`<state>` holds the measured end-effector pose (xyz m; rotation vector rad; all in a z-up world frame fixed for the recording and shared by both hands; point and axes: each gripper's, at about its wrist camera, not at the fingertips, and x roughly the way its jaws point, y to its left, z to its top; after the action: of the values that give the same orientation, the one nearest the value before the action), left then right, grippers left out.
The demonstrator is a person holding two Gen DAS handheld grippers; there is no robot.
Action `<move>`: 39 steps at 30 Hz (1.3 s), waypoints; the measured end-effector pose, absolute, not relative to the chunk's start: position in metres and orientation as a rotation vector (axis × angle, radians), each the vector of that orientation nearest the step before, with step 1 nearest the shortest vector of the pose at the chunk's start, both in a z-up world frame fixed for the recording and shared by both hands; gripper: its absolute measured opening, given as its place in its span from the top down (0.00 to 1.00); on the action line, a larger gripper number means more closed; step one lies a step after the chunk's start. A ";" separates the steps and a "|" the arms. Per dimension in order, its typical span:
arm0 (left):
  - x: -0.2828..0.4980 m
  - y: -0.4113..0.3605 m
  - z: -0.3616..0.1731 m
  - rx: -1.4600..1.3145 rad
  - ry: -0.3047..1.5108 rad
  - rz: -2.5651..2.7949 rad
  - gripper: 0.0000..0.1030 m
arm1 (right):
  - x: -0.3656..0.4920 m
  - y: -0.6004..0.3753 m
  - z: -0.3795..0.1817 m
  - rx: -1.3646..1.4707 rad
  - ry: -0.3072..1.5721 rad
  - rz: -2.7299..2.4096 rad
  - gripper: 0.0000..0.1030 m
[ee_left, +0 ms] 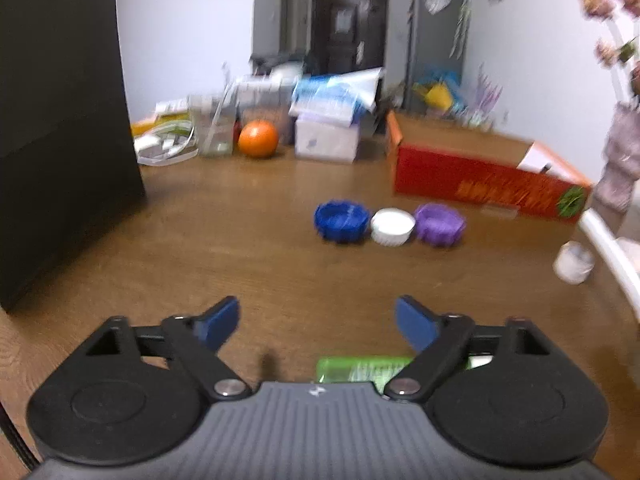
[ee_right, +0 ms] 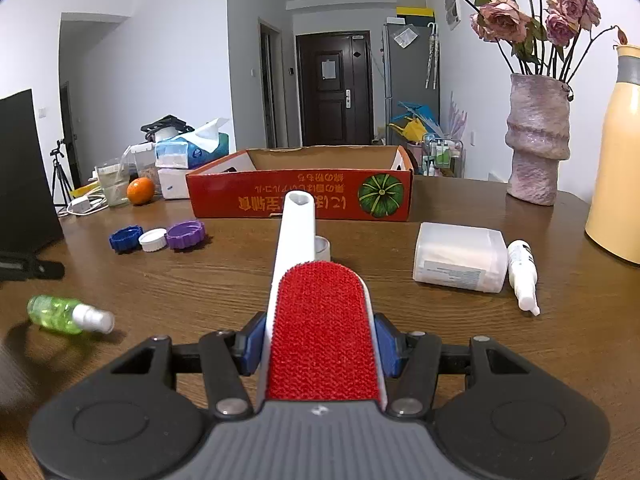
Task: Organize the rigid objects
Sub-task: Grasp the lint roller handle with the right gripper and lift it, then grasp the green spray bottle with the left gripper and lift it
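Right tool (ee_right: pixel 320 344) clenches a red lint brush (ee_right: pixel 320 320); left tool (ee_left: pixel 316 320) hangs released above the bench (ee_left: pixel 240 240), near a green bottle (ee_left: pixel 360 368).

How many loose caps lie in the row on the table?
3, side by side in front of the red box: the blue cap at the left, the white cap in the middle, the purple cap at the right. Others may be hidden.

Three caps: blue (ee_right: pixel 125 238), white (ee_right: pixel 153 239), purple (ee_right: pixel 186 234). Two spray bottles: green (ee_right: pixel 68 315), white (ee_right: pixel 523 274). One brush (ee_right: pixel 316 320), one box (ee_right: pixel 300 194), one orange (ee_right: pixel 140 190), one vase (ee_right: pixel 536 144).
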<state>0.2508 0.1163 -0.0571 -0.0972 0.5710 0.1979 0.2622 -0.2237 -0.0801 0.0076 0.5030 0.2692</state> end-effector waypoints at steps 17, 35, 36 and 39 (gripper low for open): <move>0.236 0.070 -0.088 0.207 0.675 -0.131 0.55 | 0.257 -0.227 -0.080 0.032 0.495 0.258 0.47; 0.246 0.078 -0.081 0.051 0.696 -0.008 0.36 | 0.256 -0.227 -0.079 0.031 0.494 0.258 0.47; 0.243 0.078 -0.080 0.055 0.686 0.005 0.30 | 0.256 -0.227 -0.080 0.031 0.494 0.259 0.47; 0.235 0.080 -0.078 0.052 0.686 0.013 0.29 | 0.255 -0.226 -0.079 0.033 0.493 0.260 0.47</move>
<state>0.2345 0.0801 -0.0784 0.0523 0.6859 0.0134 0.2554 -0.2262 -0.0790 0.0329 0.4925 0.2600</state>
